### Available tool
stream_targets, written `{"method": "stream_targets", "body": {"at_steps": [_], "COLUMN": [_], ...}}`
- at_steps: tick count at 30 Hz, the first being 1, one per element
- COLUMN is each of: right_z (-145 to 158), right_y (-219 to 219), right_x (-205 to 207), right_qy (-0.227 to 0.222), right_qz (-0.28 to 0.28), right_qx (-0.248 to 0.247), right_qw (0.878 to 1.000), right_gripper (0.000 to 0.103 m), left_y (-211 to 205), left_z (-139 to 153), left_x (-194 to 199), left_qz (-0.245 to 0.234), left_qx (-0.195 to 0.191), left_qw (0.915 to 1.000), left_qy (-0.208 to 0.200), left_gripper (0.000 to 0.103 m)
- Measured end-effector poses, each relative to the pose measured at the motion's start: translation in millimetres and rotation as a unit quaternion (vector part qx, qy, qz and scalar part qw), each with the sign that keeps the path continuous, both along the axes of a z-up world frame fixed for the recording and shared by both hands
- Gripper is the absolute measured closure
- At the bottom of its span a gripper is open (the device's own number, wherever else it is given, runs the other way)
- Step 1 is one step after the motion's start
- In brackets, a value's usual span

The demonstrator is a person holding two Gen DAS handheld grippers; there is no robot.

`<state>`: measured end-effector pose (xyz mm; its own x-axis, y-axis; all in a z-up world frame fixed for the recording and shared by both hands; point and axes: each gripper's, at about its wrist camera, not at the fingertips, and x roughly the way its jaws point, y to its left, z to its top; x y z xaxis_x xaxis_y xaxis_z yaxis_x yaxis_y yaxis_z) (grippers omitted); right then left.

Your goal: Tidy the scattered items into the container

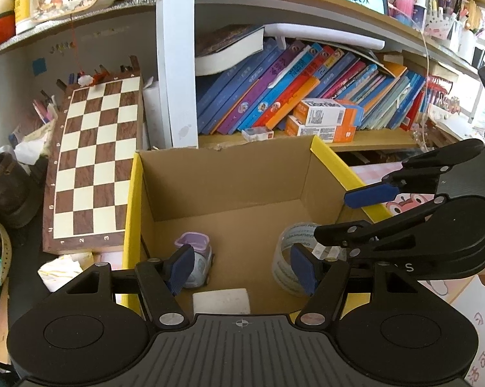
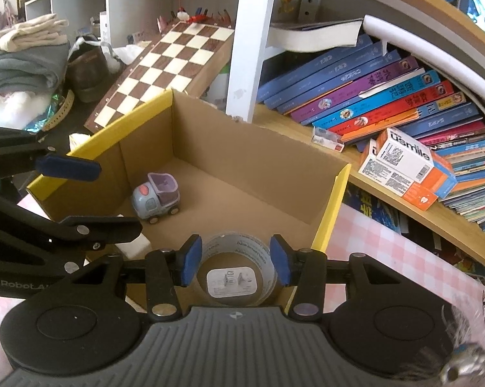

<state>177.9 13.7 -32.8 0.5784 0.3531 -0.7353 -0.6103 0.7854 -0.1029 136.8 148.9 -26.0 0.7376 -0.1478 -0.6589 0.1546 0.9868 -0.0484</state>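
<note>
three items in the box (image 1: 229, 174): one toy car (image 1: 199, 258), one tape roll (image 2: 236, 271), one white block (image 1: 221, 301); both jaws wide.

The right gripper (image 2: 235, 260) is hanging over the cardboard box (image 2: 329, 219), its blue pads flanking the tape roll (image 2: 232, 254) with gaps showing either side. A toy truck (image 2: 157, 197) is sitting inside, and the left gripper (image 2: 68, 167) is reaching in.
</note>
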Motion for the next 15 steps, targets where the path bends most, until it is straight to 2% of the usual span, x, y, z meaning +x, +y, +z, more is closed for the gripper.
{"method": "stream_targets", "body": {"at_steps": [4, 12, 15], "right_z": [7, 18, 22], "right_y": [-4, -13, -17], "right_x": [-9, -29, -36], "right_qy": [-0.007, -0.018, -0.022], "right_qz": [-0.005, -0.017, -0.023], "right_qx": [0.007, 0.019, 0.023], "right_qw": [1.000, 1.000, 0.999], "right_gripper": [0.055, 0.051, 0.049], "left_y": [-1, -4, -5], "left_z": [5, 16, 18], "left_x": [-7, -24, -30], "left_qz": [0.002, 0.004, 0.010], "left_qx": [0.002, 0.006, 0.011], "left_qw": [1.0000, 0.9998, 0.9997], "left_qy": [-0.007, -0.018, -0.022], "left_gripper": [0.031, 0.030, 0.026]}}
